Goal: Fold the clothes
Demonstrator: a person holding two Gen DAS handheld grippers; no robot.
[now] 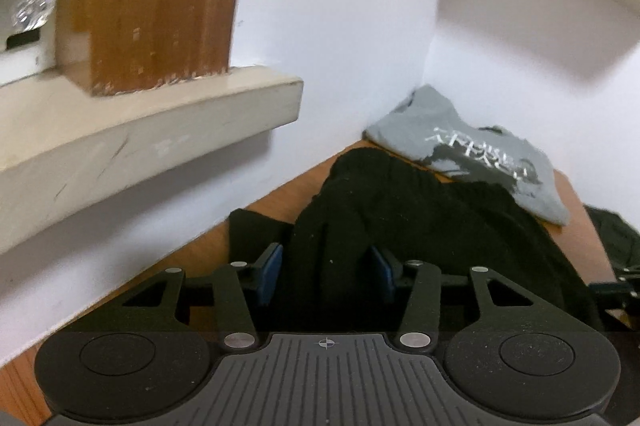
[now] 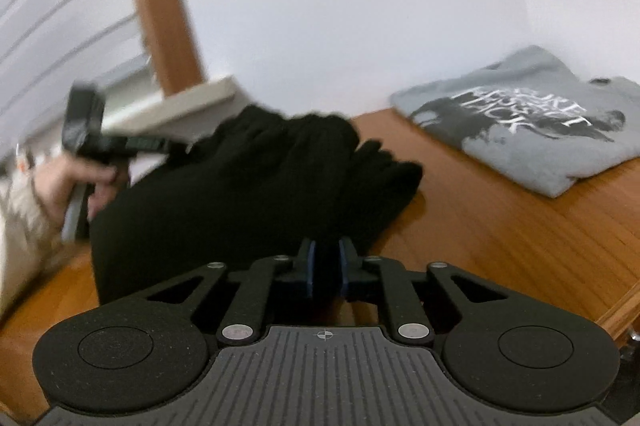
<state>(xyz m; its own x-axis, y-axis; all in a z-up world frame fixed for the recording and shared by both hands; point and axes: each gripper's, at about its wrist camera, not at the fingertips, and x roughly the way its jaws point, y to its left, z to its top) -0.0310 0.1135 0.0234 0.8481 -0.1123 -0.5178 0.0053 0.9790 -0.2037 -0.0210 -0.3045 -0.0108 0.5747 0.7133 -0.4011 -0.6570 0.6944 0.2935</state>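
A black garment (image 2: 256,186) lay heaped on the wooden bench (image 2: 500,226), hemmed in by white walls meeting at a corner (image 1: 428,66), with bare wood open toward the front edge. A folded grey printed T-shirt (image 2: 532,122) sat near that corner, beside the heap. The left tongs (image 1: 326,272) stood half open, black cloth bunched between the pads. The right tongs (image 2: 327,266) were nearly closed, pinching the garment's near edge.

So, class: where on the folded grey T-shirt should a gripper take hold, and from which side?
Grip the grey T-shirt at its near folded edge, coming in low from the open wooden table side. Its far edge lies at the wall, and the black garment lies to its left.
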